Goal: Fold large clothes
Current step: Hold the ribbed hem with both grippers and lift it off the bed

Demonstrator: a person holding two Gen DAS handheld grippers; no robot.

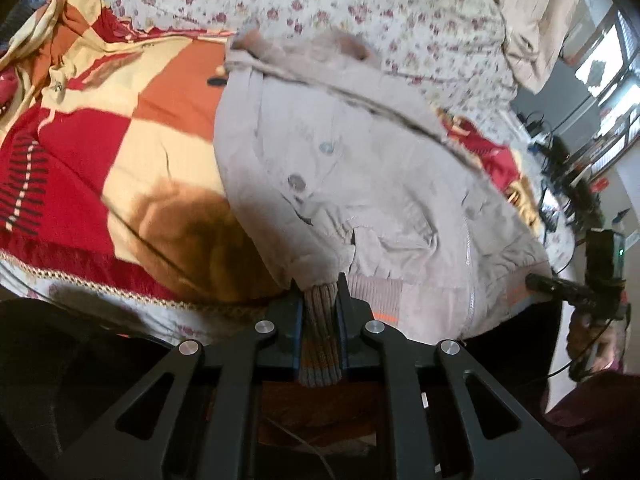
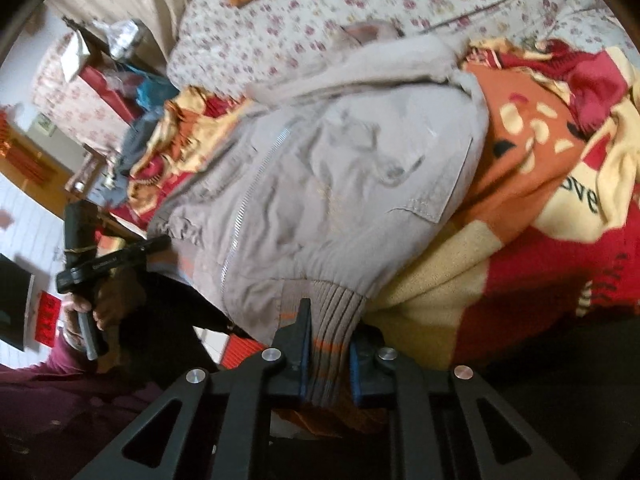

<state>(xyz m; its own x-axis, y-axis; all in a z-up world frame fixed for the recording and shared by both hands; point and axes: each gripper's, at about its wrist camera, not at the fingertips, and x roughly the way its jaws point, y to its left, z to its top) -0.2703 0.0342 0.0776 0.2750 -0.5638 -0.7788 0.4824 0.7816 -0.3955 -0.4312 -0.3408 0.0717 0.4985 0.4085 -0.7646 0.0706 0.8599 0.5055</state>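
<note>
Gripping the jacket's (image 1: 360,184) ribbed hem: left hand-held gripper (image 1: 320,312) and right hand-held gripper (image 2: 326,336) both clamped on it. Jacket lies on the bed (image 1: 132,128), long axis running away from me toward the collar; I'd fold forward.

Two wrist fisheyes, both angled down, close over the bed.
Each looks along its own fingers; both share the grey jacket (image 1: 360,184) (image 2: 320,184) and patterned blanket (image 1: 132,128) (image 2: 520,220).

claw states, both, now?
Left claw: closed on the ribbed knit hem of the beige zip-up jacket.
Right claw: closed on the same hem, other corner.
</note>
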